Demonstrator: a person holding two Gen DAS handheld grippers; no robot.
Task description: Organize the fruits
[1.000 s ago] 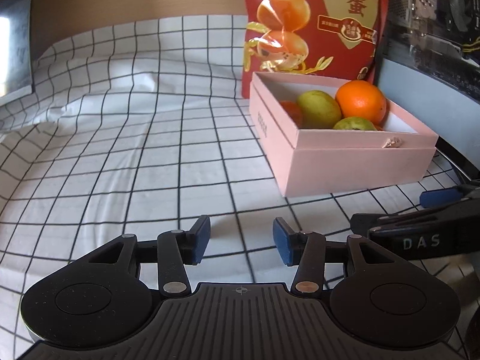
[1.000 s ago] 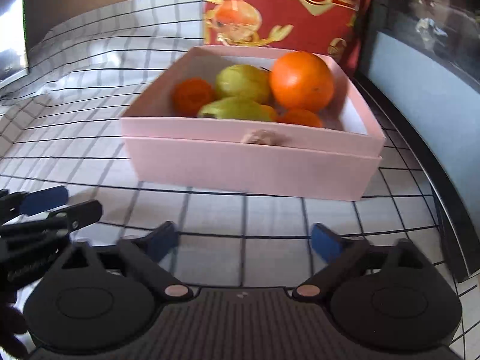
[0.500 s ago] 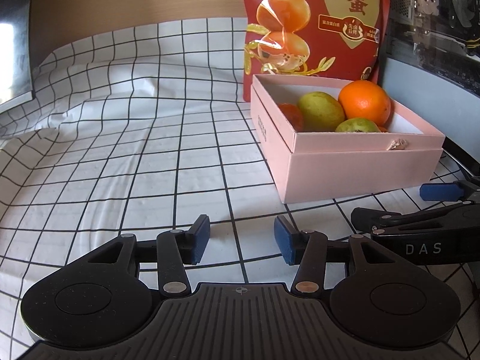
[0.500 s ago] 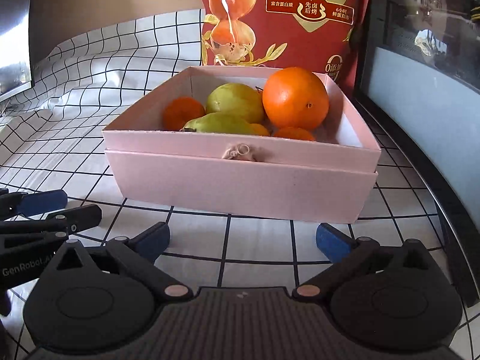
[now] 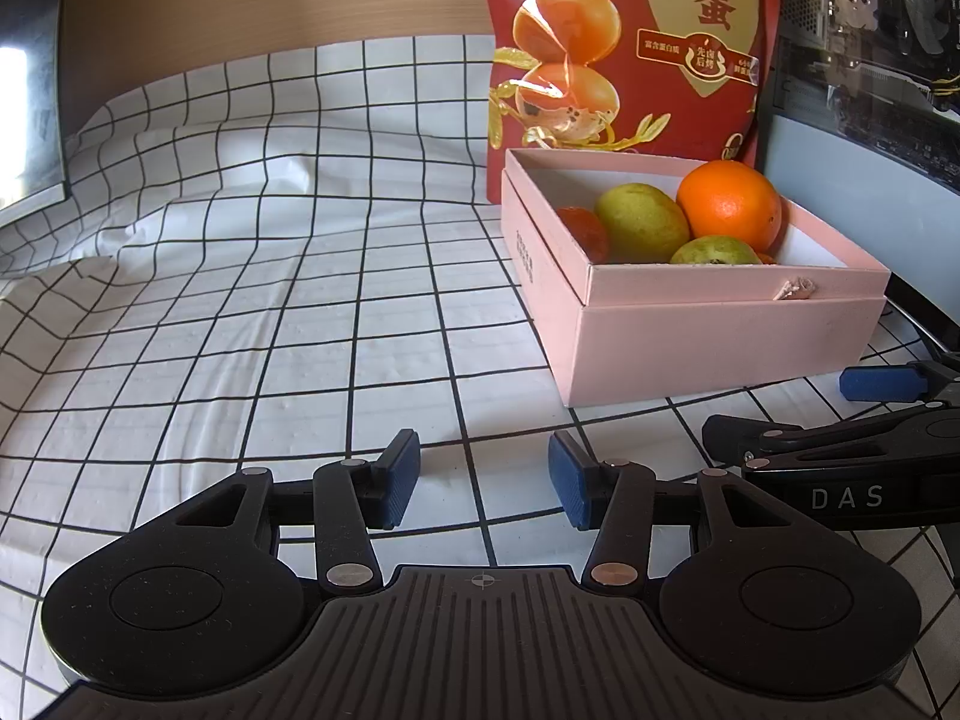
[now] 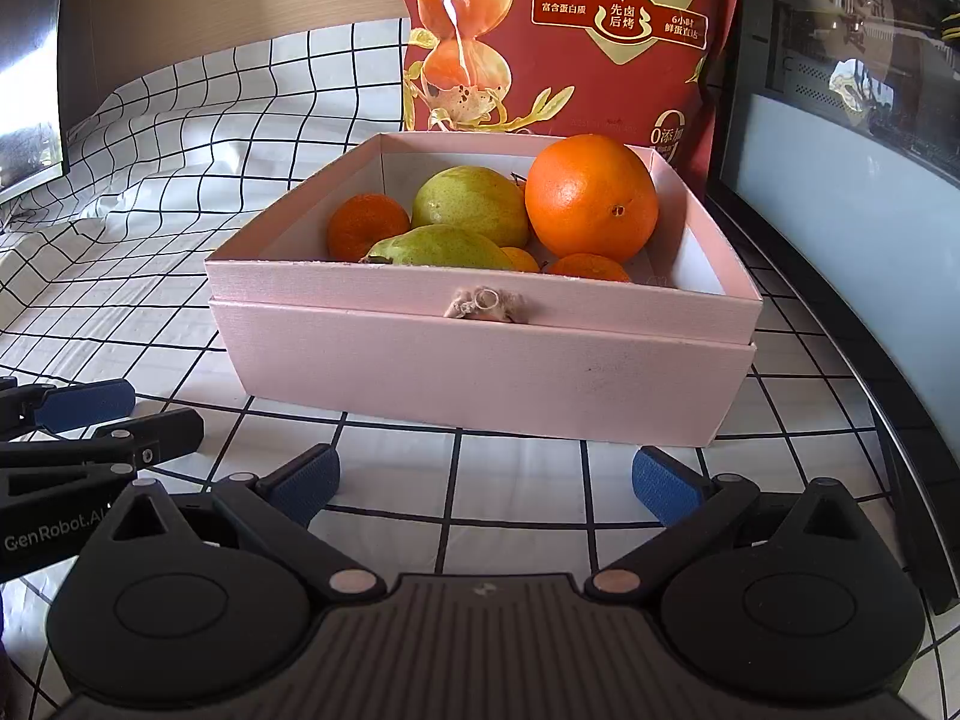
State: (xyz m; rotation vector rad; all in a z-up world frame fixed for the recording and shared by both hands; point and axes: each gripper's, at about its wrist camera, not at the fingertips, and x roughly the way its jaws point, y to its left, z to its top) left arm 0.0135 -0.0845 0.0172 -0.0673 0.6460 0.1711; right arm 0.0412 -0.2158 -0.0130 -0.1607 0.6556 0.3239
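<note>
The pink box (image 6: 480,354) holding a large orange (image 6: 591,195), two pears (image 6: 471,204) and small mandarins (image 6: 367,225) sits at twelve o'clock of the right tongs (image 6: 485,483), at two o'clock of the left tongs (image 5: 483,480). Both tongs are released, grasping nothing, over the checked counter (image 5: 240,300).

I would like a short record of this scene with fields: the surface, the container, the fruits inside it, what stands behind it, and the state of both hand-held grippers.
surface: white tablecloth with a black grid
container: open pink box, standing on the cloth
fruits inside: one large orange, two green pears, several small oranges
behind box: red snack bag, upright
left hand-held gripper: open, nothing between the fingers
right hand-held gripper: open, empty, in front of the box
</note>
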